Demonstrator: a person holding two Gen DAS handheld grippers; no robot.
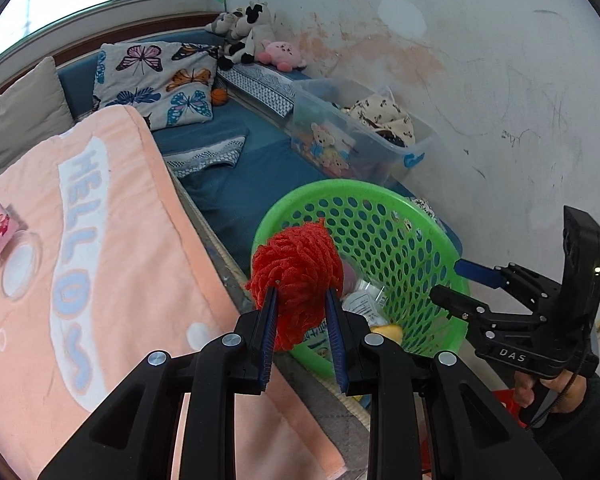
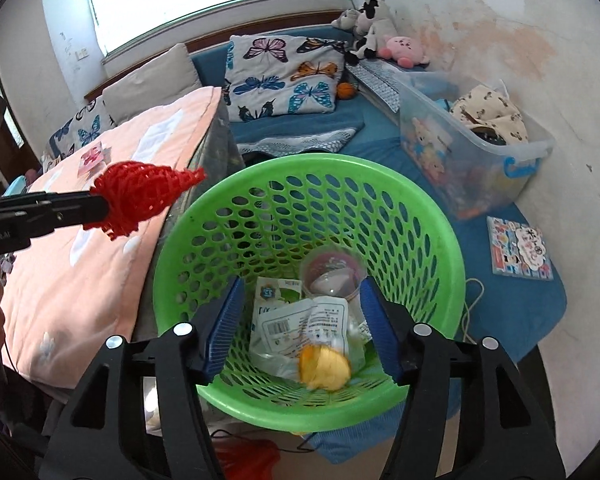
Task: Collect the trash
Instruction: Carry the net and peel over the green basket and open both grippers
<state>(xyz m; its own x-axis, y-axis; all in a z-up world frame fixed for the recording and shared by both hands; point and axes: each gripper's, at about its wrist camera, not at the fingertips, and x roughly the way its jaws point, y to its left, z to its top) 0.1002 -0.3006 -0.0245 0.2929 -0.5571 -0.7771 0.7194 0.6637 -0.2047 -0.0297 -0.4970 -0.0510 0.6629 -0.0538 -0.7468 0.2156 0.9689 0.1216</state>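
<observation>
Left gripper is clamped on the red net, which sits just short of the basket rim, on its left side, so the basket lies ahead and to the right. Right gripper hangs open and empty over the basket mouth, a yellow scrap blurred among the wrappers below.

A home bedroom: butterfly pillows, plush toys.

- The green basket is viewed obliquely downward from its left by the left wrist camera.
- From close above, its inside is viewed by the right wrist camera.
- Basket and bed are shared.
</observation>
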